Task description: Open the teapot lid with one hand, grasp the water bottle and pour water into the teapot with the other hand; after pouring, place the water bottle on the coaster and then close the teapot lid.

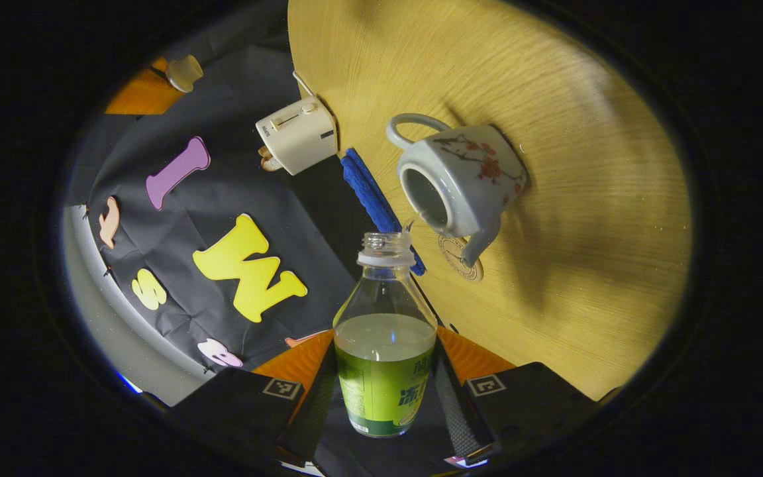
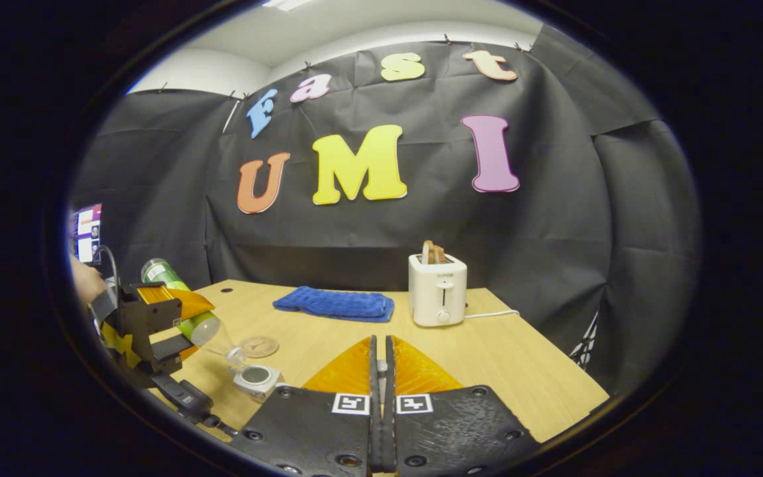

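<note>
Left claw [image 1: 385, 397] grips tilted water bottle [image 1: 385, 344], neck near lidless teapot [image 1: 457, 182] on bench [image 1: 587, 199].
Right claw [image 2: 382, 371] pressed closed w/ fingers together; coaster [image 2: 259, 346] beside teapot.

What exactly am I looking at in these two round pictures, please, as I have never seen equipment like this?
A person holds a two-finger gripper in each hand, and each carries a fisheye camera looking along its fingers. In the left gripper view, the left gripper clamps a water bottle, uncapped and tilted toward the lidless teapot on the wooden table. In the right gripper view, the right gripper has its fingers together; whether they hold the lid cannot be told. Also on the table are a round coaster, a blue cloth and a toaster.
</note>
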`<state>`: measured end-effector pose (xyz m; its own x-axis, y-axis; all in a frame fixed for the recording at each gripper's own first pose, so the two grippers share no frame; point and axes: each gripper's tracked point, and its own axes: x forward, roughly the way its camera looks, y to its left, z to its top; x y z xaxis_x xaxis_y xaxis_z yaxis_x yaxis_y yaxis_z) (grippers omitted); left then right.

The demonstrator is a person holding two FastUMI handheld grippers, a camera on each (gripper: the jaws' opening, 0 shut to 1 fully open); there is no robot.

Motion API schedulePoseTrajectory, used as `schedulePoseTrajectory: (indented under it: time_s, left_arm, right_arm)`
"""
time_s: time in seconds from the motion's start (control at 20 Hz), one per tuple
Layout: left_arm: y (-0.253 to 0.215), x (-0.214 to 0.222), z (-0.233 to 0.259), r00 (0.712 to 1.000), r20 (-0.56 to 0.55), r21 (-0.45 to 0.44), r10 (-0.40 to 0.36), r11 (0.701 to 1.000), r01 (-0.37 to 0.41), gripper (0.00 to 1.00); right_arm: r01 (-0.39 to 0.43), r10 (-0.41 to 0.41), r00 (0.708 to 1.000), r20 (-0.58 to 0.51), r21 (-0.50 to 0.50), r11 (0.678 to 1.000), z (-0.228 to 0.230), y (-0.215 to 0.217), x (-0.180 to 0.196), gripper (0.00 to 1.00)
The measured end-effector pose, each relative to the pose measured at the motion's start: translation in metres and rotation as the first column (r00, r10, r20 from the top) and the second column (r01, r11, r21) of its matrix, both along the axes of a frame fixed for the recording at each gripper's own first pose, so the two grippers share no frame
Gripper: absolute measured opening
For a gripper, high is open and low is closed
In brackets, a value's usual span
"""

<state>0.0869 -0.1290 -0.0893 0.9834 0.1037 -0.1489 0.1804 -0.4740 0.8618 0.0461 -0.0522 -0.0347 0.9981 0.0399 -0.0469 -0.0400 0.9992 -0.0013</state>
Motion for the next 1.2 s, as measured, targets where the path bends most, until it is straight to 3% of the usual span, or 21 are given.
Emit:
schedulePoseTrajectory:
  time_s: [1.2]
  left_arm:
    - [0.0012, 0.0004, -0.0030, 1.000, 0.001, 0.030, 0.014, 0.999, -0.014, 0.76]
  right_arm:
    - [-0.007, 0.007, 1.000, -0.015, -0.015, 1.000, -0.0036, 0.0008, 0.0012, 0.00]
